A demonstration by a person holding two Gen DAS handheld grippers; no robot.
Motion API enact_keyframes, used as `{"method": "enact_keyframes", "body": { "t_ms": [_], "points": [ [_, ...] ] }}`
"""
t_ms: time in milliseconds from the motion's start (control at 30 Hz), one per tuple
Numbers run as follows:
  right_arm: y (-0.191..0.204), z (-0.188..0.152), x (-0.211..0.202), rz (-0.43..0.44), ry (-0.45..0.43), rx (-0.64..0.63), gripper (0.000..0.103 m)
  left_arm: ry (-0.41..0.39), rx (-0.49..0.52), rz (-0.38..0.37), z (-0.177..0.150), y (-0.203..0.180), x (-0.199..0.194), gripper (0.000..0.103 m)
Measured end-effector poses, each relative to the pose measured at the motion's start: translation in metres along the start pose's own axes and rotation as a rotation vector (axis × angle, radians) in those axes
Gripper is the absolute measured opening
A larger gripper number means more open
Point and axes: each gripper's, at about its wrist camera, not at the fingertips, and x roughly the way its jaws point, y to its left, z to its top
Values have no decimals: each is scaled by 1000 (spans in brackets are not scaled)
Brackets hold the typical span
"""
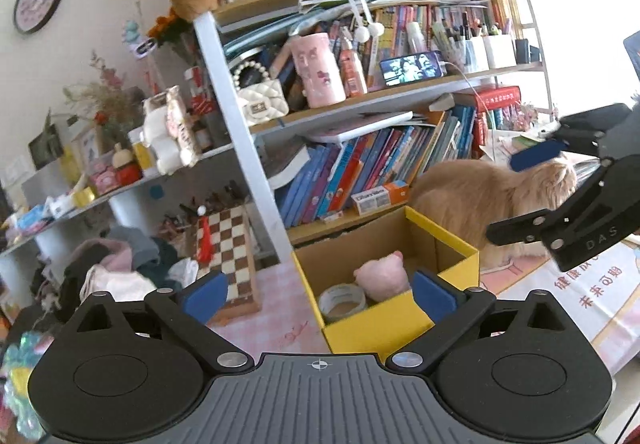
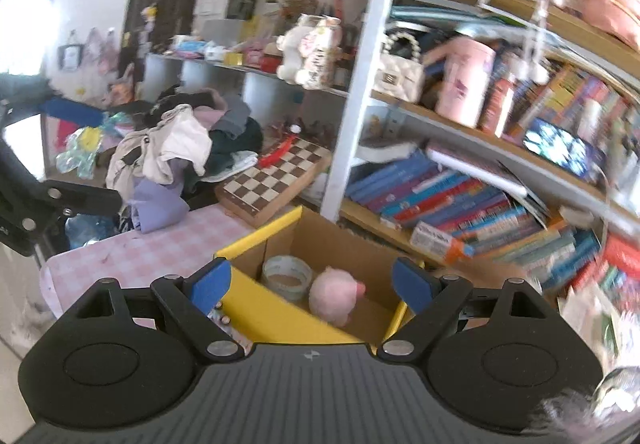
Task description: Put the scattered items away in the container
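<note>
Box (image 1: 400, 318), yellow outside and brown cardboard inside, stands open-topped on the pink checked desk (image 1: 276, 308), just ahead of both grippers. Left gripper (image 1: 320, 294) hangs above the box's near wall, jaws spread wide and empty, one blue pad (image 1: 208, 294) over the desk to the box's left and the other over the box's near right corner. Inside the box, between those pads in the left wrist view, lie a tape roll (image 1: 343, 302) and a pink plush (image 1: 382, 278), touching or nearly so; the roll is nearer the gripper. Right gripper (image 2: 310, 284) is likewise wide and empty, its pads straddling the box from the opposite side, with the roll (image 2: 287, 276) to the left and the plush (image 2: 334, 294) to the right between them. In the left wrist view the right gripper (image 1: 520, 196) appears at the right edge, raised above the box and apart from it. An orange cat (image 1: 480, 184) stands just behind the box. A chessboard (image 1: 228, 252) lies on the desk beside the box, with a clothes pile (image 2: 176, 148) further off. Small metallic objects (image 2: 222, 318), possibly batteries though the right wrist view is blurred, lie on the desk against the box's outer wall.
</note>
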Motion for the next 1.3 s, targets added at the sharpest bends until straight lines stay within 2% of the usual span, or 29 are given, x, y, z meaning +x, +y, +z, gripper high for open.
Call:
{"method": "enact_keyframes", "body": {
  "t_ms": [433, 700, 1100, 1300],
  "points": [
    [16, -71, -42, -128, 114, 216, 88, 69, -93, 29, -50, -13, -31, 100],
    [34, -102, -57, -226, 124, 316, 88, 117, -212, 45, -81, -27, -34, 100],
    [83, -133, -45, -223, 193, 287, 88, 204, -221, 60, -121, -53, -31, 100],
    [102, -140, -39, -197, 231, 252, 88, 249, -206, 26, -132, -64, -28, 100]
  ]
}}
